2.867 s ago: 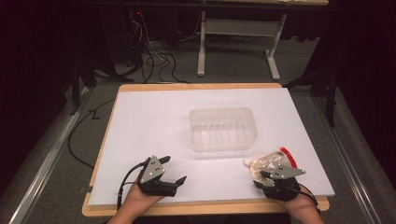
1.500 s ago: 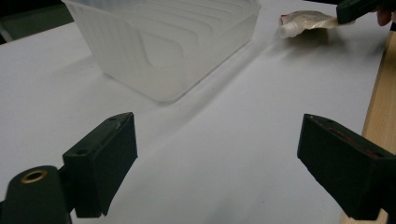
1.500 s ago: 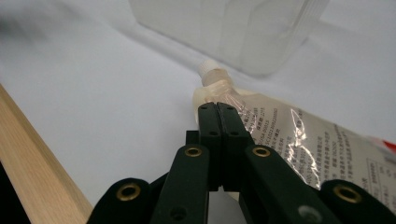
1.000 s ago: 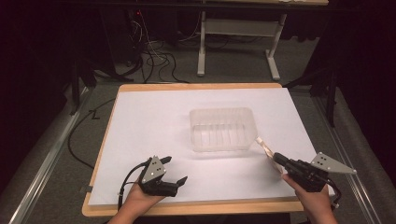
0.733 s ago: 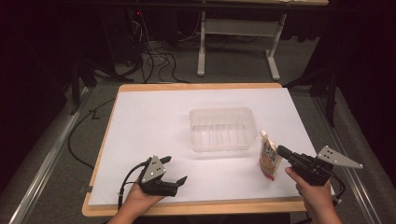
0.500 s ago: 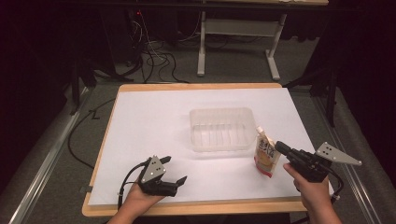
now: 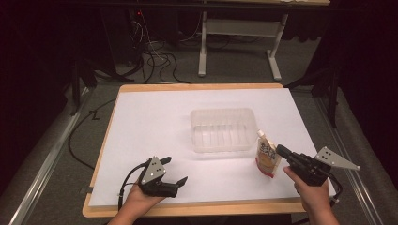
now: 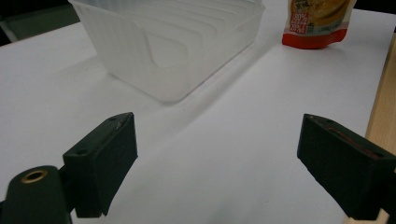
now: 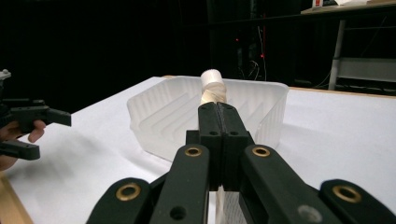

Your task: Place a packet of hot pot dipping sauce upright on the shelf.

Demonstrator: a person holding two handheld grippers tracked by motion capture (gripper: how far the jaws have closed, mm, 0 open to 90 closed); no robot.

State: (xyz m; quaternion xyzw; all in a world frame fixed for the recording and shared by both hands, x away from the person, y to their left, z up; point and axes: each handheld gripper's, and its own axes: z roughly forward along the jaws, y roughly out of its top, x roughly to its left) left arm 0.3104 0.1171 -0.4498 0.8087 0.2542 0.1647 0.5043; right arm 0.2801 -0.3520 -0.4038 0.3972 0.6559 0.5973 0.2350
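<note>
1. On the white sheet covering the wooden table (image 7: 187, 87), a spouted food pouch (image 7: 266, 157) is being held upright, just beside the right front corner of the clear plastic container (image 7: 223, 130); whether the two are touching cannot be told.
2. The pouch is being gripped by the right gripper (image 7: 281, 151), whose jaws are being pressed flat together on its upper edge, just below the white screw cap (image 9: 212, 79).
3. In the right gripper view, the cap is being seen above the closed jaw tips, with the ribbed container wall (image 9: 159, 116) behind it.
4. The pouch's base seems to be resting on the sheet, though the contact is being shown poorly from above.
5. Near the front left edge of the table, the left gripper (image 7: 174, 171) is being held low in the person's left hand (image 7: 141, 199), well apart from the pouch.
6. Its jaws are being kept wide apart, with nothing but bare white sheet between them in the left gripper view.
7. Beyond those open jaws, the container (image 8: 168, 46) is being seen close ahead, and the red lower edge of the pouch (image 8: 317, 23) is being seen farther off, beside the container's far corner.
</note>
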